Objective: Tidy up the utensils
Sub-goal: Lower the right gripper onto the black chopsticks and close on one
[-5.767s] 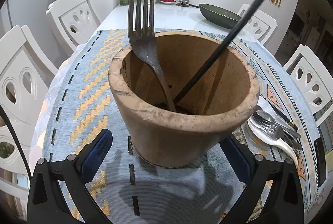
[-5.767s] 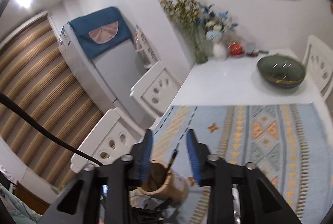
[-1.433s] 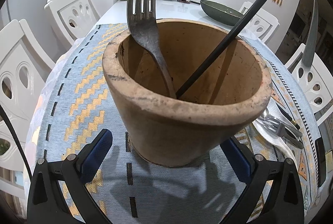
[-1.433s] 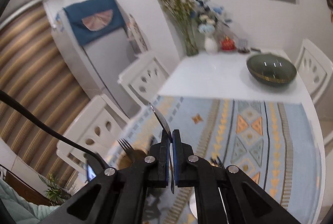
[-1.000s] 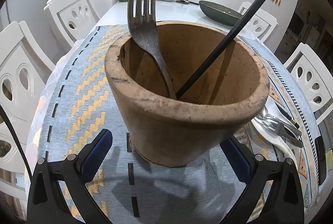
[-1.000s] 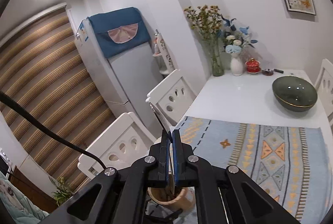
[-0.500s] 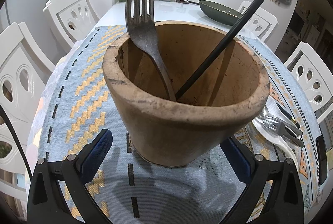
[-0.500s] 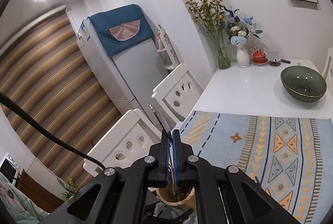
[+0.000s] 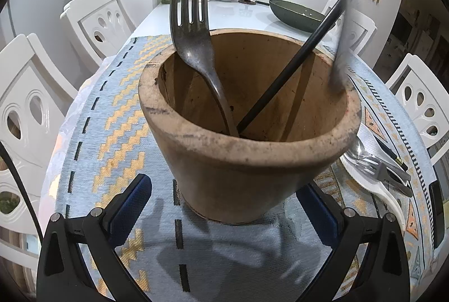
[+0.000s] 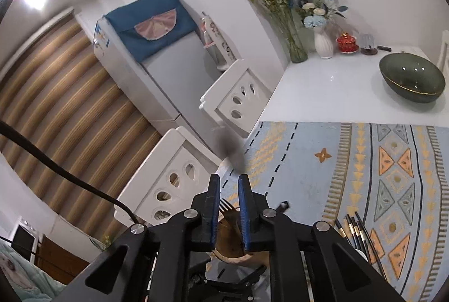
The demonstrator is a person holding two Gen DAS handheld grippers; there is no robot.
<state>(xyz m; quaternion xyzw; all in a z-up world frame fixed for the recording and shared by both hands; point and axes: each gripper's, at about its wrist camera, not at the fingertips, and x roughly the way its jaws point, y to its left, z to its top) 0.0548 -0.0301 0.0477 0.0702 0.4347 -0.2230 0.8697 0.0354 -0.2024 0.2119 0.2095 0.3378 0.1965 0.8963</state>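
A brown clay pot (image 9: 247,161) stands on the blue patterned mat (image 9: 112,111). It holds a dark fork (image 9: 190,29) and a black chopstick (image 9: 294,71). My left gripper (image 9: 224,187) is open, its fingers on either side of the pot's base, with cloth showing beside the left pad. My right gripper (image 10: 228,178) hangs above the pot (image 10: 228,240). Its jaws have just been opening and now stand slightly apart. A grey metal utensil (image 10: 230,150) is a blur just beyond the fingertips, with no pad pressing on it. In the left wrist view the utensil (image 9: 341,49) streaks down onto the pot's right rim.
More cutlery (image 9: 376,167) lies on the mat right of the pot, and black chopsticks (image 10: 353,229) lie there too. A dark green bowl (image 10: 412,83), vases and a red lidded cup stand on the white table beyond. White chairs (image 9: 31,105) ring the table.
The right gripper's jaws have parted from the thin utensil they held. The utensil has come down from the upper right to the pot's rim and is blurred. The left gripper and pot have not moved.
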